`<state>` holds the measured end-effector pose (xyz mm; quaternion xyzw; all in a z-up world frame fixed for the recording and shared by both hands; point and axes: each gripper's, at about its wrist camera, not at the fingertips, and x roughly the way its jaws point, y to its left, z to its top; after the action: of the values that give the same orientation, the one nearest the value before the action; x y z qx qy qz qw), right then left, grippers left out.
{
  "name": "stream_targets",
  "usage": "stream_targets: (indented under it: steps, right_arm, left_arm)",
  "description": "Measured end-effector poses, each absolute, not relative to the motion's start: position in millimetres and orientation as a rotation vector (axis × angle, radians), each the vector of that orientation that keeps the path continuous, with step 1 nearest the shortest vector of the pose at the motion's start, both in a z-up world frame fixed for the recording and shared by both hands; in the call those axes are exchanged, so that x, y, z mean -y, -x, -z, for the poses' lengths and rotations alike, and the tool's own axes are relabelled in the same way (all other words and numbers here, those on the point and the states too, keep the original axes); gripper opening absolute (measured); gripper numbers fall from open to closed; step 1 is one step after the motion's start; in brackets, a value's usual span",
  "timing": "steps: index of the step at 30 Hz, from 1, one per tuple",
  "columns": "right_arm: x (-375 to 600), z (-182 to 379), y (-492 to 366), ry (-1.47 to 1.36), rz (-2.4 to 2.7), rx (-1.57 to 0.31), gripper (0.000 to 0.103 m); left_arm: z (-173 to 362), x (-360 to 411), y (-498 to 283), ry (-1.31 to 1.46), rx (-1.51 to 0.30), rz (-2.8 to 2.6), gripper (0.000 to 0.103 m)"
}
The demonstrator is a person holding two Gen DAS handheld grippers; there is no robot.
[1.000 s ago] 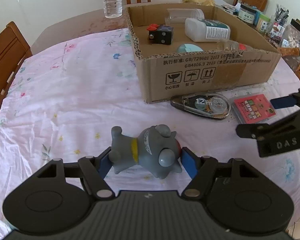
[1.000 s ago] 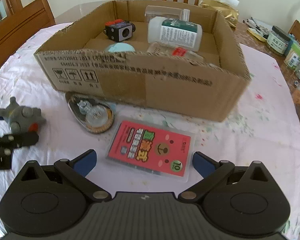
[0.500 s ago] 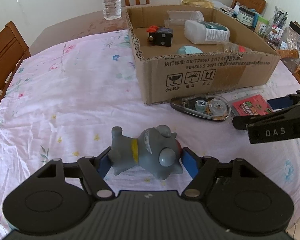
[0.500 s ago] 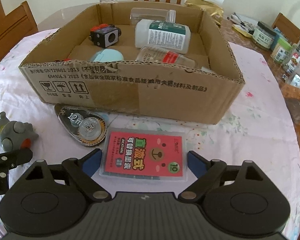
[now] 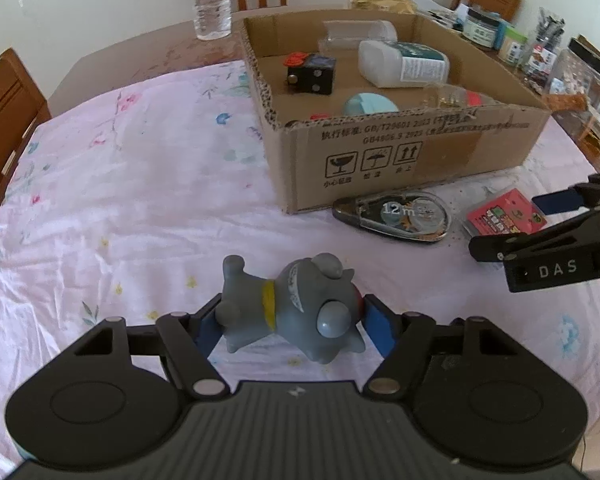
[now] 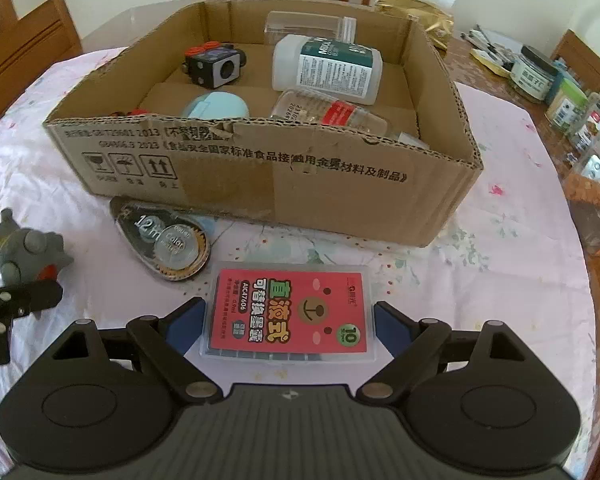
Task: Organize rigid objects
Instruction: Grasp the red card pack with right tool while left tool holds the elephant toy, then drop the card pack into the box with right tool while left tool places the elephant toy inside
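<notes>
Left wrist: claw [image 5: 290, 326] around toy [image 5: 292, 316]

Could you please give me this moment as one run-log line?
left gripper: around grey toy | right gripper: open, straddling red card case | correction tape: on table | cardboard box: part-filled

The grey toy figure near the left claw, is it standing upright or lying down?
Lying down. The grey toy figure rests on its side on the pink tablecloth, between the left claw's blue pads.

Bright soft daylight, faint shadows, strong fisheye bending at dark rounded corners, slightly hazy detail
</notes>
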<state>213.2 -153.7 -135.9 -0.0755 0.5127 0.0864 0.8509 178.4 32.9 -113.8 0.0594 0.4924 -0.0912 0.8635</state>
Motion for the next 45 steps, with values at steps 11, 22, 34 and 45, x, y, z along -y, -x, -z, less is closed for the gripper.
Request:
stream_targets:
  steps: [11,22,34,45]
  right_arm:
    - [173.5,89.3,-204.0,0.171,-0.274,-1.054,0.092]
    - [175.4,36.3,-240.1,0.181,-0.334,-0.924,0.092]
    - [183.1,62.2,-318.0,0.117,-0.283,-0.990,0.092]
    - [193.0,50.3,-300.4,0.046,-0.269,-0.959,0.103]
  left_arm:
    - [71.0,-42.5,-180.0,-0.187,-1.025,0.283,0.071]
    - [33.4,-46.7,-193.3,-0.198,-0.957,0.283,0.071]
    - [18.3,-45.4,-220.8,-0.191,-0.888,0.248,0.071]
    - [13.0,-31.5,-260.2,-0.206,-0.855,0.274,0.071]
